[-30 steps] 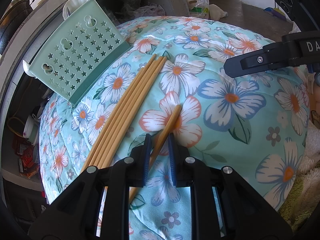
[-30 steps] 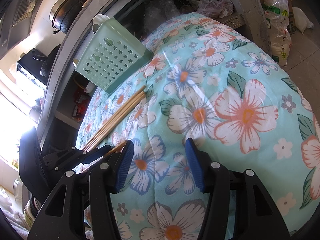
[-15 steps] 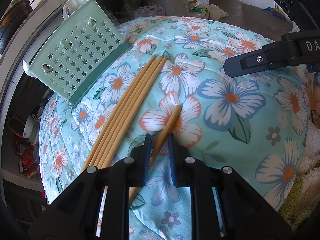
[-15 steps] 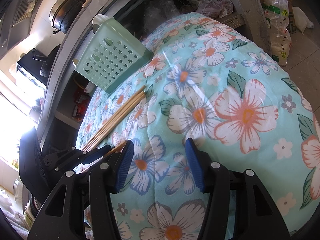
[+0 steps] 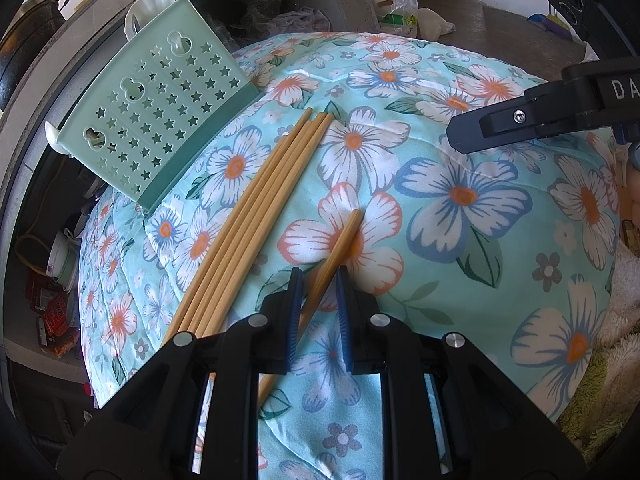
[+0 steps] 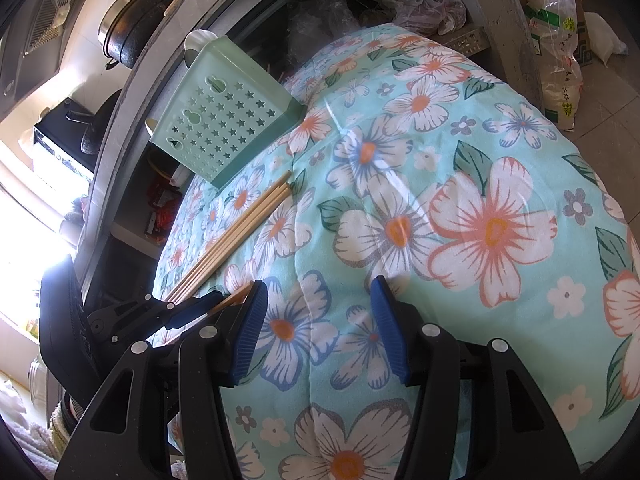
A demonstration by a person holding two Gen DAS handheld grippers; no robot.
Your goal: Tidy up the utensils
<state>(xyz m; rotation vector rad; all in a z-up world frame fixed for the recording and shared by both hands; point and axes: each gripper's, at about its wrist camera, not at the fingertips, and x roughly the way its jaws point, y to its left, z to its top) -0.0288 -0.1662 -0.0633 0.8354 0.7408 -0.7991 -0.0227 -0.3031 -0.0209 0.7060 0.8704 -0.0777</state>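
A single wooden chopstick (image 5: 344, 236) lies slanted between the narrow jaws of my left gripper (image 5: 318, 276), which is shut on it; its tip rests over the floral cloth (image 5: 460, 200). Left of it several more chopsticks (image 5: 256, 208) lie side by side in a bundle. Beyond them a mint-green utensil holder (image 5: 156, 128) with star holes lies tipped at the cloth's far left edge. In the right wrist view my right gripper (image 6: 319, 284) hangs open over bare cloth, with the left gripper (image 6: 192, 308), the bundle (image 6: 240, 232) and the holder (image 6: 228, 120) to its left.
The cloth drops away at its left edge to shelves with clutter (image 6: 160, 208). A black pot (image 6: 132, 28) sits on the counter behind. Plastic bags (image 6: 560, 40) lie on the floor far right. A fuzzy towel (image 5: 624, 300) lies at the right.
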